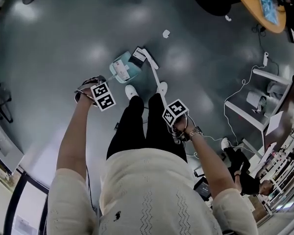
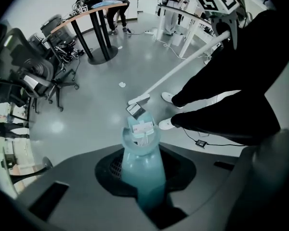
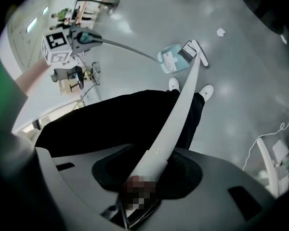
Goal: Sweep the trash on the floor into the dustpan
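Note:
My left gripper (image 1: 99,90) (image 2: 143,192) is shut on the teal dustpan's long handle (image 2: 140,170). The dustpan (image 1: 122,67) (image 2: 140,133) (image 3: 172,60) rests on the grey floor in front of the person's white shoes (image 1: 131,91), with white paper in it. A black-and-white box (image 1: 138,56) (image 2: 135,110) (image 3: 189,49) lies at the pan's mouth. My right gripper (image 1: 178,119) (image 3: 144,186) is shut on the white broom handle (image 3: 169,129). The broom head (image 1: 150,58) (image 2: 138,99) (image 3: 201,55) sits just behind the box. A white scrap (image 1: 166,33) (image 2: 122,84) (image 3: 220,32) lies farther out.
A round wooden table (image 1: 257,6) on a black base (image 2: 102,54) stands beyond the trash, with office chairs (image 2: 29,76) to the left. White desks (image 1: 257,99) and floor cables (image 1: 235,89) are on the right, and another person (image 1: 245,177) stands nearby.

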